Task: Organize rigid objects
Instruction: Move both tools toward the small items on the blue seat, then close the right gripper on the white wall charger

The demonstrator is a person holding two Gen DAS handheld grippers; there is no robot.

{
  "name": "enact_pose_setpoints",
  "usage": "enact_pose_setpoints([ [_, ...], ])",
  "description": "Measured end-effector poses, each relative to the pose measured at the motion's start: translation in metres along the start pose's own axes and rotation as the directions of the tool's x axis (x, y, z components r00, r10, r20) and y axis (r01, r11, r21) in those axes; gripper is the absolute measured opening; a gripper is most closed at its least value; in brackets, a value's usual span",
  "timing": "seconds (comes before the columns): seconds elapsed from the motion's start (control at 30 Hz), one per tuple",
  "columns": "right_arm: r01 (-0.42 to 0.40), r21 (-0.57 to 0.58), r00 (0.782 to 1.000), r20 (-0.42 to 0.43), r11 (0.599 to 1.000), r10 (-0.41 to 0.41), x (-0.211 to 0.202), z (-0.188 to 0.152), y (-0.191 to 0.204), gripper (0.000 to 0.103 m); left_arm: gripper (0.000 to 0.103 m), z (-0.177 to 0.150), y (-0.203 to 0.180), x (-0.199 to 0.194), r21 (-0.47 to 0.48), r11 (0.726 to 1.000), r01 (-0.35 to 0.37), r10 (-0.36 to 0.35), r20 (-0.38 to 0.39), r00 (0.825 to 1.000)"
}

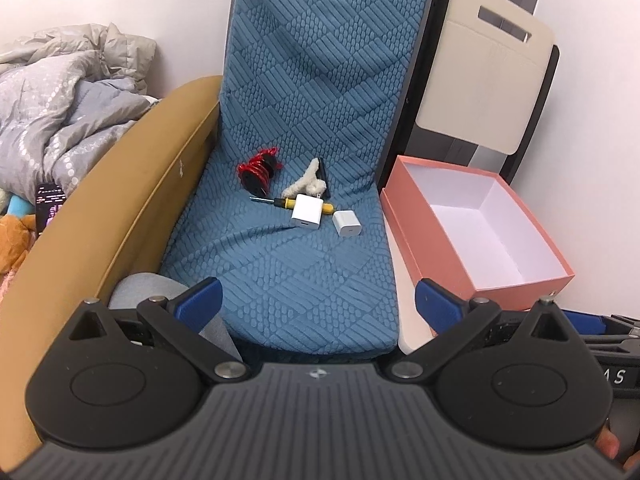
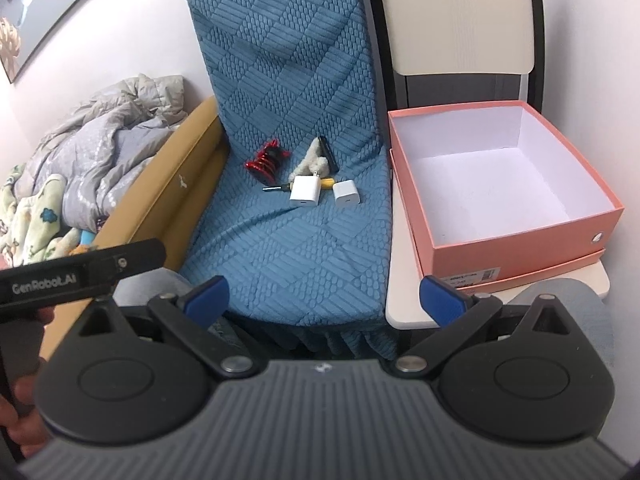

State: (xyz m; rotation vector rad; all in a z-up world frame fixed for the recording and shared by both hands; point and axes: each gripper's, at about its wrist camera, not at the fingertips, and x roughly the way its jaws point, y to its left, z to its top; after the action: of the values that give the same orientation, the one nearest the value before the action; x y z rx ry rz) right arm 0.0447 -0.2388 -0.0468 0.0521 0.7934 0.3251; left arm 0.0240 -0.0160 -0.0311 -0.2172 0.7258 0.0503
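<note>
On the blue-covered chair seat lie a red coil spring, a yellow-handled screwdriver, two white charger plugs, a fluffy cream hair clip and a black stick. An open pink box with a white inside stands to the right on a second chair. My left gripper and right gripper are both open and hold nothing, well short of the objects.
A tan bed rail borders the chair on the left, with rumpled grey bedding behind it. The cream chair back rises behind the box. The left gripper's body crosses the right wrist view.
</note>
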Motion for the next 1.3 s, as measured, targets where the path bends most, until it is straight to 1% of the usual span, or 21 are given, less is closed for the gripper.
enact_pose_setpoints([
  [0.1,-0.003,0.000,1.000,-0.015,1.000,0.003,0.009,0.004,-0.001,0.103,0.103,0.005,0.002,0.014,0.006,1.000,-0.006,0.006,-0.016,1.000],
  [0.37,0.001,0.011,1.000,-0.031,1.000,-0.001,0.035,0.018,-0.004,0.103,0.103,0.021,0.011,0.053,-0.018,1.000,-0.004,0.003,-0.059,0.998],
  [0.47,0.000,0.011,0.999,-0.040,1.000,0.001,0.048,0.025,-0.005,0.098,0.103,0.030,0.011,0.073,-0.016,1.000,0.000,-0.001,-0.074,0.997],
  [0.63,-0.008,0.015,0.999,-0.042,1.000,0.008,0.068,0.038,-0.007,0.096,0.103,0.049,0.014,0.106,-0.045,0.999,0.025,-0.029,-0.084,0.996],
  [0.7,-0.008,0.004,0.999,-0.047,1.000,0.009,0.078,0.044,-0.006,0.092,0.103,0.057,0.015,0.121,-0.056,0.998,0.027,-0.032,-0.089,0.996],
  [0.73,-0.007,-0.002,0.999,-0.046,1.000,0.007,0.084,0.046,-0.006,0.088,0.103,0.060,0.014,0.127,-0.059,0.998,0.027,-0.032,-0.092,0.995],
  [0.77,-0.007,-0.009,0.999,-0.048,1.000,0.006,0.090,0.049,-0.006,0.083,0.103,0.063,0.015,0.132,-0.062,0.998,0.025,-0.030,-0.094,0.995],
  [0.8,-0.010,-0.009,0.998,-0.056,1.000,0.010,0.097,0.052,-0.007,0.081,0.103,0.066,0.015,0.139,-0.065,0.998,0.023,-0.029,-0.096,0.995],
  [0.87,-0.027,-0.002,0.997,-0.078,1.000,0.027,0.112,0.058,-0.009,0.080,0.103,0.074,0.017,0.154,-0.069,0.997,0.018,-0.025,-0.099,0.995],
  [0.93,-0.029,-0.019,0.996,-0.080,0.999,0.027,0.125,0.061,-0.007,0.078,0.103,0.077,0.018,0.166,-0.070,0.997,0.016,-0.023,-0.102,0.994],
  [1.13,-0.039,-0.061,0.995,-0.098,0.997,0.033,0.169,0.071,-0.007,0.077,0.103,0.083,0.030,0.209,-0.089,0.996,0.002,-0.015,-0.139,0.990],
  [1.23,-0.045,-0.076,0.993,-0.114,0.996,0.036,0.191,0.076,-0.008,0.077,0.102,0.084,0.035,0.232,-0.096,0.995,0.008,-0.023,-0.154,0.988],
  [1.3,-0.043,-0.086,0.993,-0.113,0.995,0.033,0.204,0.079,-0.008,0.077,0.102,0.083,0.038,0.247,-0.095,0.996,-0.002,-0.013,-0.160,0.987],
])
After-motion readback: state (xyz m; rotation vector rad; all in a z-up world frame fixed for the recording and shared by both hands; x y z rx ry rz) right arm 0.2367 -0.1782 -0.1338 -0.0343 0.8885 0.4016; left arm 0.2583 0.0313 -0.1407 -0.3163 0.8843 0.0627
